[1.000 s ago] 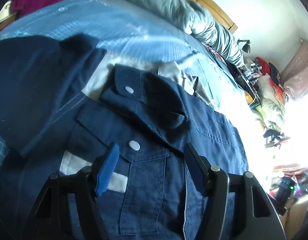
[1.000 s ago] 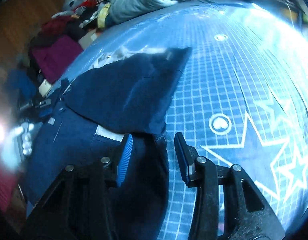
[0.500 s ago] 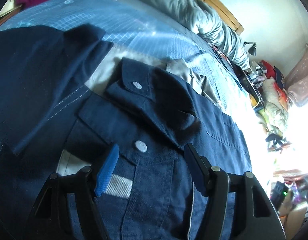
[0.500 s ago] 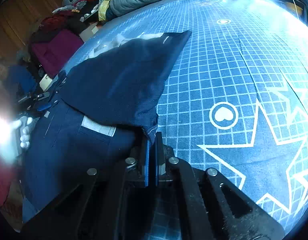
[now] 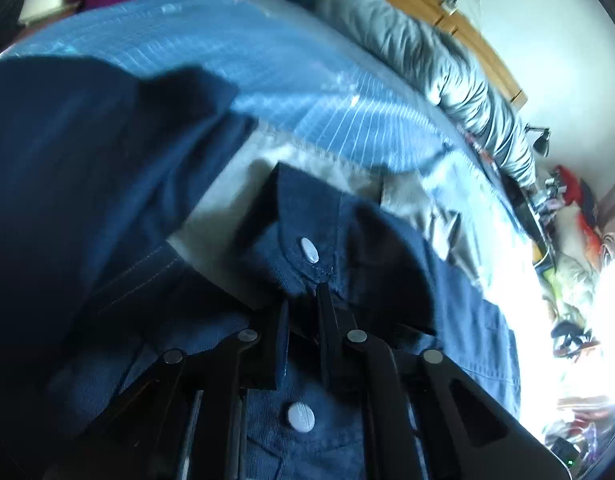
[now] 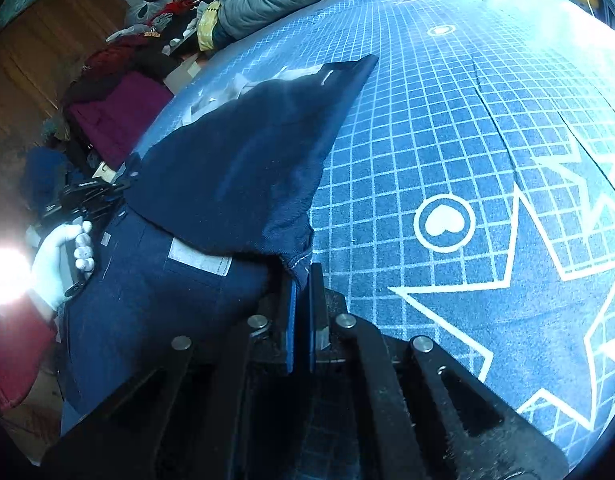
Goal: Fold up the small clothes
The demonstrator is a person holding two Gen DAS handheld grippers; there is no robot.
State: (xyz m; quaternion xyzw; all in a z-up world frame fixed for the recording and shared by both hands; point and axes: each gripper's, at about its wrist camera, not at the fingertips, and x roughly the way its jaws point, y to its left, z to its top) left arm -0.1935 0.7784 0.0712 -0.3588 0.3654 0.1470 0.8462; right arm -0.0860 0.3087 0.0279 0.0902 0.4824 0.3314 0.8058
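**Inspector A:** Where is the garment?

**Inspector B:** The dark blue shirt [image 5: 387,280] lies spread on the blue grid-patterned bedspread [image 6: 467,128], one sleeve [image 6: 243,168] folded over the body.

**Inspector A:** Left gripper?

**Inspector B:** The left gripper [image 5: 303,312] has its fingers nearly together, pinching the shirt front just below the collar snap [image 5: 309,249].

**Inspector A:** Right gripper?

**Inspector B:** The right gripper [image 6: 301,292] is clamped on the sleeve cuff. A white-gloved hand [image 6: 63,256] shows at the far left.
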